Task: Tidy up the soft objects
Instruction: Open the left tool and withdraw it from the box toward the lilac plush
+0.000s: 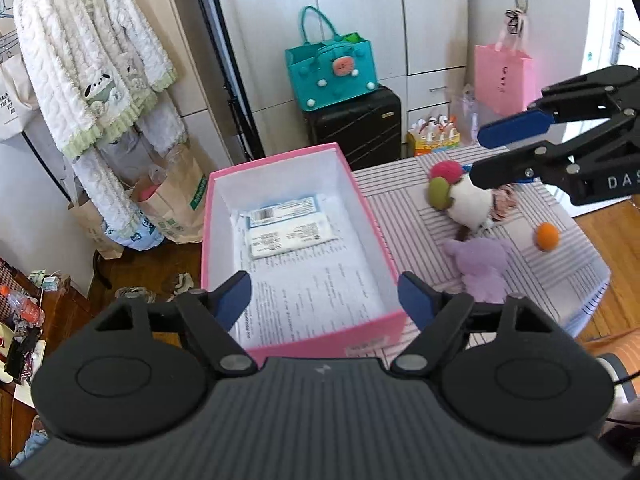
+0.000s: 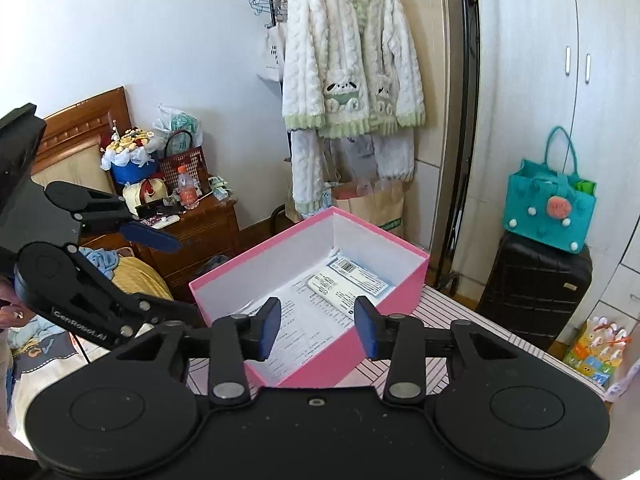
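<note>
An open pink box [image 1: 212, 216] with white walls stands on the striped table [image 1: 392, 188]; papers and a flat packet [image 1: 288, 228] lie inside. To its right lie soft toys: a white plush with pink and green balls [image 1: 460, 196], a purple plush [image 1: 480, 264] and an orange ball [image 1: 547, 236]. My left gripper [image 1: 324, 300] is open and empty over the box's near edge. My right gripper [image 2: 316, 328] is open and empty over the box [image 2: 400, 292]; in the left wrist view it [image 1: 480, 152] hangs above the white plush.
A black suitcase [image 1: 356, 124] with a teal bag [image 1: 332, 68] stands behind the table. A pink bag [image 1: 504, 76] hangs at the right. A fluffy robe [image 2: 348, 60] hangs on a rack. A wooden nightstand [image 2: 200, 236] and bed are at the left.
</note>
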Action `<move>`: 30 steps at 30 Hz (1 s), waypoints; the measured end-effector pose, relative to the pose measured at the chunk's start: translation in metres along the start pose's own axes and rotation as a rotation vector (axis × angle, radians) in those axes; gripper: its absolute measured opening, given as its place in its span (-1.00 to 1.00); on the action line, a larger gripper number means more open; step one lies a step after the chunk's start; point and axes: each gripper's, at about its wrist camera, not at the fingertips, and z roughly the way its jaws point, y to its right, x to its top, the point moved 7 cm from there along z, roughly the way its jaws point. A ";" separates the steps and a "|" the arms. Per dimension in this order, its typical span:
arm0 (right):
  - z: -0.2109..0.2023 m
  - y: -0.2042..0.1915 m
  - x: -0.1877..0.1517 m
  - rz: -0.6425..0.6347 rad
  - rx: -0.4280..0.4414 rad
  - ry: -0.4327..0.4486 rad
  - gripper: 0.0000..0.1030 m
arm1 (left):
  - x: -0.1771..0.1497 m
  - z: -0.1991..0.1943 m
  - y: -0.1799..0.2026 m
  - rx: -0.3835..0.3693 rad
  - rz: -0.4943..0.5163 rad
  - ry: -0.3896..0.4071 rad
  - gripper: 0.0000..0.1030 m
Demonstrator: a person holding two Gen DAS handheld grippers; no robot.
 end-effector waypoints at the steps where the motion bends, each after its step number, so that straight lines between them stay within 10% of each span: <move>1: -0.004 -0.002 -0.002 -0.004 -0.004 0.005 -0.10 | -0.002 -0.003 0.004 -0.001 0.010 0.003 0.62; 30: -0.073 0.020 -0.139 0.033 -0.163 -0.065 0.61 | -0.061 -0.009 0.105 -0.234 0.093 0.038 0.85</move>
